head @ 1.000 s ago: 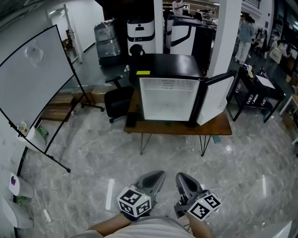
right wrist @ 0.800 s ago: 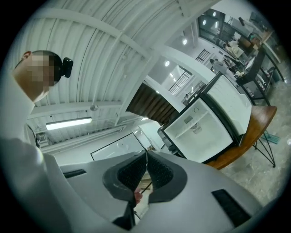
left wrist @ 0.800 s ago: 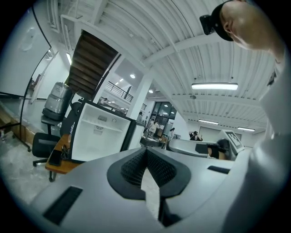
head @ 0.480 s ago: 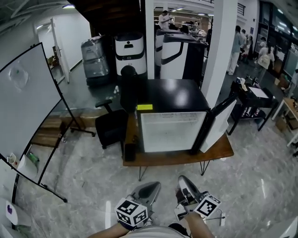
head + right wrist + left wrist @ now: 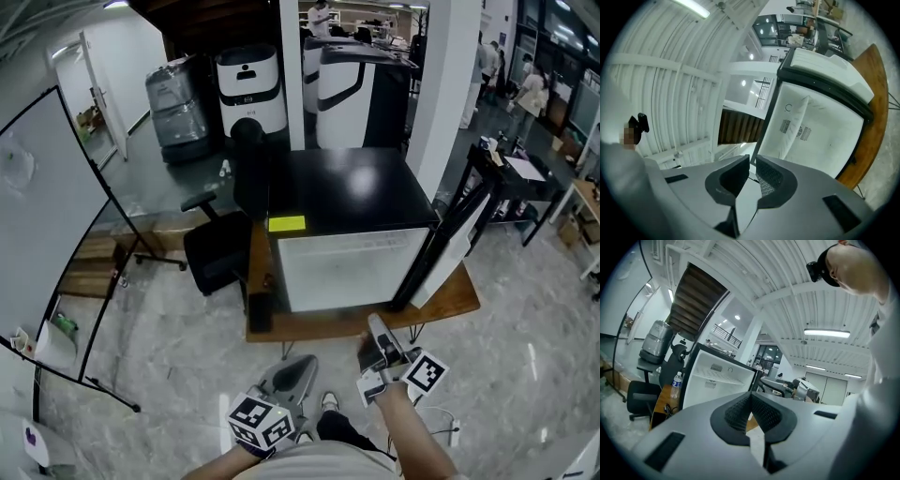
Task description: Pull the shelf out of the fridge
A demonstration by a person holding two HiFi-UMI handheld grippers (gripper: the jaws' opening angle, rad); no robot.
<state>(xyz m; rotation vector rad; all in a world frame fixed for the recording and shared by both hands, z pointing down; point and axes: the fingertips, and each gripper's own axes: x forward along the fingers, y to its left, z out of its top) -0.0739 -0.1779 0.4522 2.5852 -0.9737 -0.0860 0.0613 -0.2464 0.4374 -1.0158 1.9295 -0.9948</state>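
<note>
A small black fridge (image 5: 342, 192) stands on a wooden table (image 5: 455, 302) with its door (image 5: 453, 246) swung open to the right. Its white inside (image 5: 352, 267) faces me. A thin white shelf (image 5: 717, 377) spans the inside in the left gripper view; in the right gripper view the shelf (image 5: 796, 125) appears tilted. My left gripper (image 5: 302, 364) is shut and empty, low in front of the table. My right gripper (image 5: 375, 325) is shut too, empty, its tips at the table's front edge, short of the fridge.
A black office chair (image 5: 217, 248) sits left of the table, and a whiteboard on a stand (image 5: 47, 216) is further left. A water bottle (image 5: 676, 385) stands on the table beside the fridge. A white pillar (image 5: 441, 84) and a black side table (image 5: 511, 183) are to the right.
Both grippers have travelled forward towards the fridge, which now looms larger. The right gripper has rolled and reached the table's front edge; the left trails behind.
</note>
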